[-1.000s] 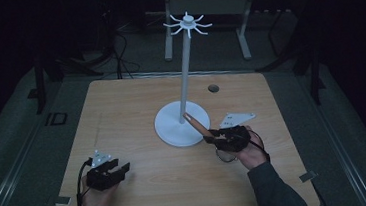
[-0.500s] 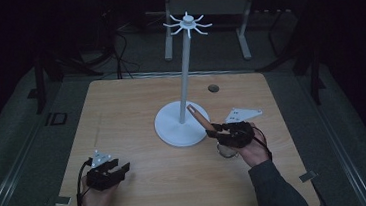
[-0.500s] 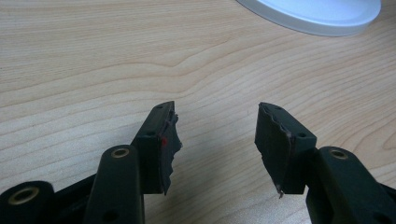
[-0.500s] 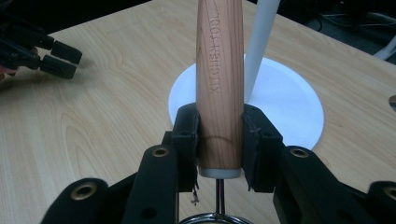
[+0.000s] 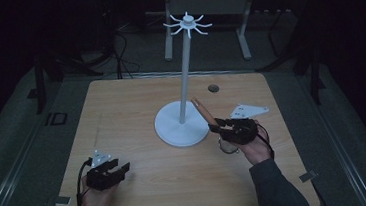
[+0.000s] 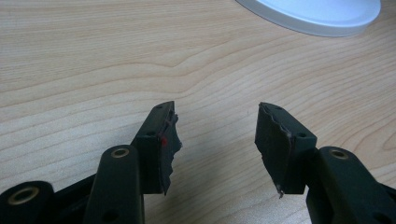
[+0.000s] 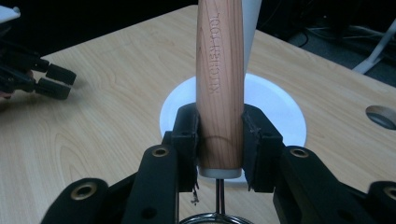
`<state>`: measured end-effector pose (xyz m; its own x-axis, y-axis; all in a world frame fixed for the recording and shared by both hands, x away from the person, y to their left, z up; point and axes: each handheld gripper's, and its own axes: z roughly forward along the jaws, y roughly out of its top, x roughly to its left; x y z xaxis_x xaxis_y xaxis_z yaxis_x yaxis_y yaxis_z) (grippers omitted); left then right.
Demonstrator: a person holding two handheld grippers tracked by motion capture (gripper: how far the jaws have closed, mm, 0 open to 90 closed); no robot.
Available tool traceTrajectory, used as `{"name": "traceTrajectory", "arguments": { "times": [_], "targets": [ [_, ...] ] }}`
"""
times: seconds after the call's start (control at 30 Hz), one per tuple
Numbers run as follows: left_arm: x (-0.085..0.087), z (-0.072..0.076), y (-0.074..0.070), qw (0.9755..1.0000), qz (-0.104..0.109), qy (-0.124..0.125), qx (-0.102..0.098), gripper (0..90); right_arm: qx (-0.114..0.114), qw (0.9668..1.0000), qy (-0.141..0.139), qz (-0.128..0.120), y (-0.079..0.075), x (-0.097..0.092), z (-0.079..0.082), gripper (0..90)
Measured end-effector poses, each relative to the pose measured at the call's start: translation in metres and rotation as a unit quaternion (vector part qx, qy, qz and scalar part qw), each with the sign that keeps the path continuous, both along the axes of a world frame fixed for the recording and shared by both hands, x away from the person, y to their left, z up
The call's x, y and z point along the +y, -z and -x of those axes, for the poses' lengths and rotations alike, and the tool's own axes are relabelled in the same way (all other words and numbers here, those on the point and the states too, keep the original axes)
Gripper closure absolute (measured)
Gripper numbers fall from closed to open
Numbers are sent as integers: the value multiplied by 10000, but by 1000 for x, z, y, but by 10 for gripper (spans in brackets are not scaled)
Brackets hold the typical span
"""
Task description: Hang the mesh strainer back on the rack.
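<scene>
A kitchen tool with a wooden handle (image 7: 219, 70) is clamped between the jaws of my right gripper (image 7: 219, 140). The handle (image 5: 203, 111) slants up and left toward the pole of the white stand (image 5: 184, 78). A metal ring (image 5: 227, 147) of the tool hangs below the right gripper (image 5: 219, 126), beside the stand's round base (image 5: 173, 131). The stand's hooks (image 5: 187, 23) at the top are bare. My left gripper (image 5: 118, 169) rests near the table's front left, open, with bare wood between its fingertips (image 6: 217, 135).
A small round hole (image 5: 213, 88) sits in the wooden table (image 5: 121, 103) behind the stand. The base's rim (image 6: 317, 11) lies ahead of the left gripper. Cables and metal frame legs (image 5: 242, 32) stand on the dark floor beyond the table's far edge.
My right gripper has shifted a little to the right and away with the tool, so the handle's tip sits closer to the pole. The left gripper has stayed put.
</scene>
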<state>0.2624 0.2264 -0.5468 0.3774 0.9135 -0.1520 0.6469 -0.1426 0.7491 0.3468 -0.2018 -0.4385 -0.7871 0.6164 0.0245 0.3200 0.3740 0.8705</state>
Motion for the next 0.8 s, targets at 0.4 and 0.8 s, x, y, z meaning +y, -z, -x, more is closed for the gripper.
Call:
{"name": "traceTrajectory", "arguments": {
  "times": [0.4, 0.8],
  "targets": [
    [0, 0, 0, 10000, 3, -5, -5, 482, -147, 9997, 112, -156, -11, -4, -1, 692],
    [0, 0, 0, 10000, 2, -6, -5, 481, -233, 9993, 183, -225, -19, -8, -2, 692]
  ]
}}
